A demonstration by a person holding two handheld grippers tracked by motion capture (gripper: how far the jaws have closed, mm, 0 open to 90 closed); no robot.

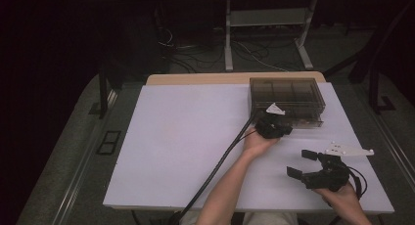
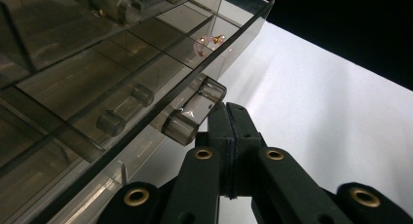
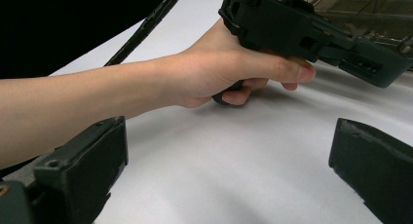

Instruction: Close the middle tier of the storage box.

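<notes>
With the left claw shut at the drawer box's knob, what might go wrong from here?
1. The left claw is shut right beside the clear knob, not clearly around it; a pull may slip off.
2. The smoky drawer box sits unbraced, with the right claw open and well away, so pulling might drag the whole box.
3. The small pink item inside could shift.
</notes>
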